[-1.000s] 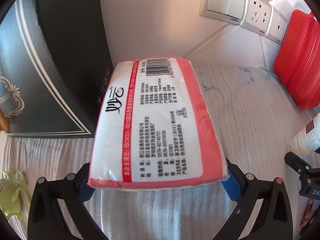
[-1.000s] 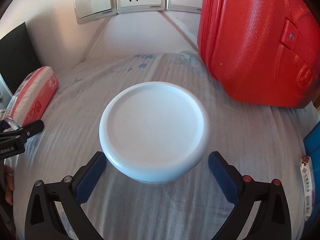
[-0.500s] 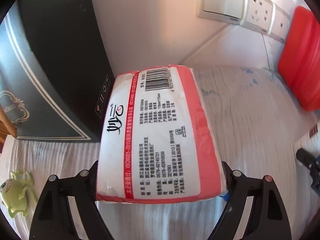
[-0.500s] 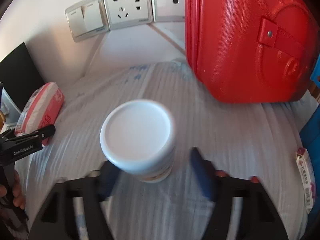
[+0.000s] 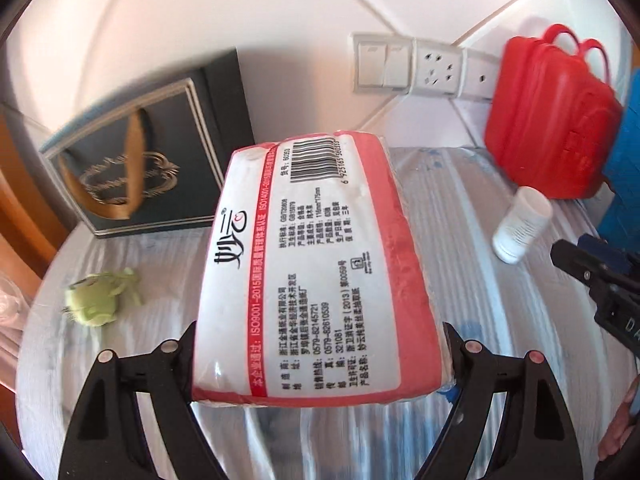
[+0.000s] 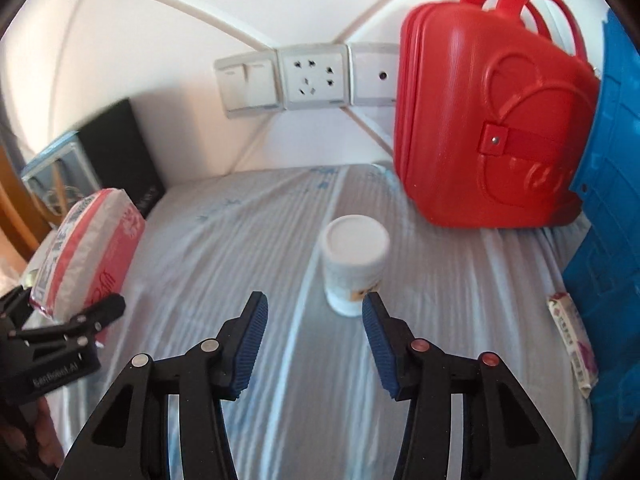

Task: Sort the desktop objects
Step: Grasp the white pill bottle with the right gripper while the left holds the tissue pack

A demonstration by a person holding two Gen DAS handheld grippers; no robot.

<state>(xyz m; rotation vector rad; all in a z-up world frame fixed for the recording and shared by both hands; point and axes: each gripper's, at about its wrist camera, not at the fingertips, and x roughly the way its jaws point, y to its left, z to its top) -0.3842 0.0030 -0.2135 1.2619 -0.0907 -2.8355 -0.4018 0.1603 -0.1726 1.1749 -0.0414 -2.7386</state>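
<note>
A pink and white tissue pack (image 5: pixel 312 272) is clamped across its near end by my left gripper (image 5: pixel 320 360), whose fingers press both long sides and hold it off the striped cloth. The right wrist view shows the same pack (image 6: pixel 88 252) at far left with the left gripper (image 6: pixel 60 336) on it. A white lidded jar (image 6: pixel 354 256) stands upright on the cloth just beyond my right gripper (image 6: pixel 314 304). Its jaws are closing with nothing between them. In the left wrist view the jar (image 5: pixel 520 224) and the right gripper (image 5: pixel 592 264) sit at the right.
A red hard case (image 6: pixel 480 128) stands against the wall at the back right, with a blue container (image 6: pixel 608 240) beside it. A dark gift bag (image 5: pixel 132 168) is at the back left and a green toy (image 5: pixel 98 296) lies before it. A small sachet (image 6: pixel 570 336) lies near the blue container.
My left gripper closed on the tissue pack and drew it up and back from the wall. My right gripper pulled back from the jar, which had stood between its jaws, and the jaws narrowed.
</note>
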